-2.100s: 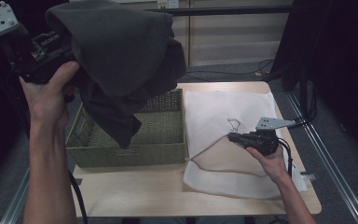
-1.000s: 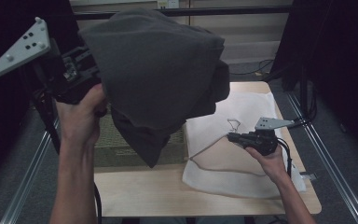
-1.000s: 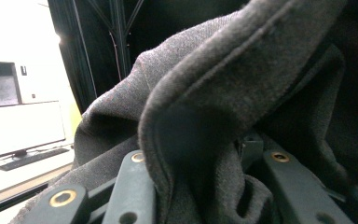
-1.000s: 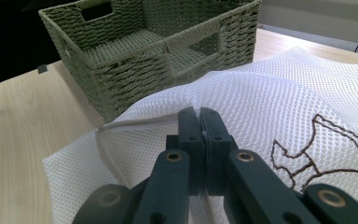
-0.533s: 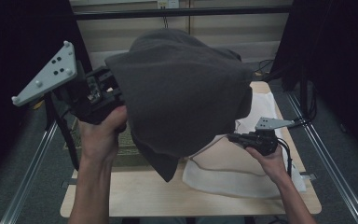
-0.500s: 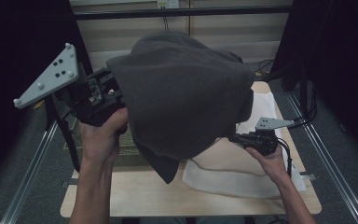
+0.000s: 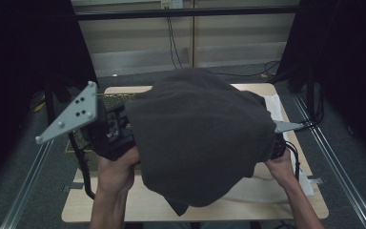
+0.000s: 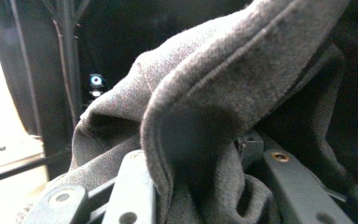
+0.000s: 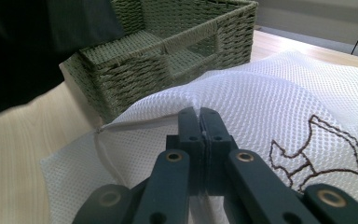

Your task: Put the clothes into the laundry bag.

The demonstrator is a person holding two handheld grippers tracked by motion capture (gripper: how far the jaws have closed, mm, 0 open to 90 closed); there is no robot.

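A dark grey garment (image 7: 200,138) hangs bunched from my left gripper (image 7: 132,139) and drapes over the middle of the table. In the left gripper view its thick fold (image 8: 205,93) is clamped between the jaws of the left gripper (image 8: 205,186). A white mesh laundry bag (image 9: 270,107) with a brown embroidered figure lies on the table's right half. My right gripper (image 9: 200,121) is shut on a pinch of its upper layer beside the zipper. In the high view the garment hides most of the bag (image 7: 262,188) and of the right gripper (image 7: 279,149).
A green woven basket (image 9: 168,51) stands on the left of the wooden table (image 7: 124,205), its rim (image 7: 107,98) peeking out behind the left gripper. Metal rails run along both sides of the table, and cables hang at the back wall.
My left hand has carried the garment to the right and downward, from above the basket to over the mesh bag. The right gripper has stayed put, still pinching the bag.
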